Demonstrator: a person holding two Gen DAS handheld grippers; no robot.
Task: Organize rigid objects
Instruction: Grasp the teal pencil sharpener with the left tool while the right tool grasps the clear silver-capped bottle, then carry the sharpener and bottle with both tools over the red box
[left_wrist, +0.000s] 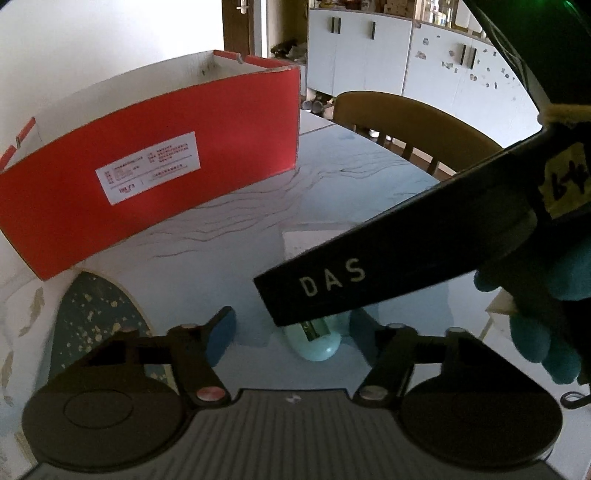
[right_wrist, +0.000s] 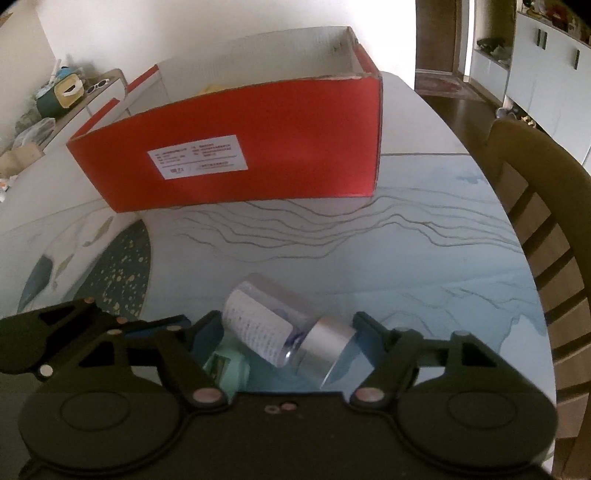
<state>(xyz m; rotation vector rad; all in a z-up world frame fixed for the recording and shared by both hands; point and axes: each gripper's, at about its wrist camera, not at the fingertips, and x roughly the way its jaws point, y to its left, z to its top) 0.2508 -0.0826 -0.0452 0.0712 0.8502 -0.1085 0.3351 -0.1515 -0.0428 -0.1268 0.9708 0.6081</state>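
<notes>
The left gripper (left_wrist: 291, 332) was low in the left wrist view, its jaws spread, with a mint object (left_wrist: 318, 341) lying on the table (left_wrist: 229, 236) between the blue pads; I could not tell if the pads touched it. The black body of the other tool, marked DAS, crossed from the right edge to the center and covered part of that object.

In the right wrist view the right gripper (right_wrist: 286, 343) was also at the bottom, jaws spread around a bottle (right_wrist: 258, 325) that lay on its side, silver cap (right_wrist: 327, 343) toward the right finger. The pads stood just beside the bottle, but contact was not clear. The mint object was at the lower left of the bottle, touching or almost touching it.

The red box (right_wrist: 236, 147) stood in the upper middle of both views, open at the top, its long wall with a white label (right_wrist: 197, 157) facing the cameras. Between this wall and the grippers the table was free. A chair (right_wrist: 535, 206) stood at the right edge of the table, close to its rim.
</notes>
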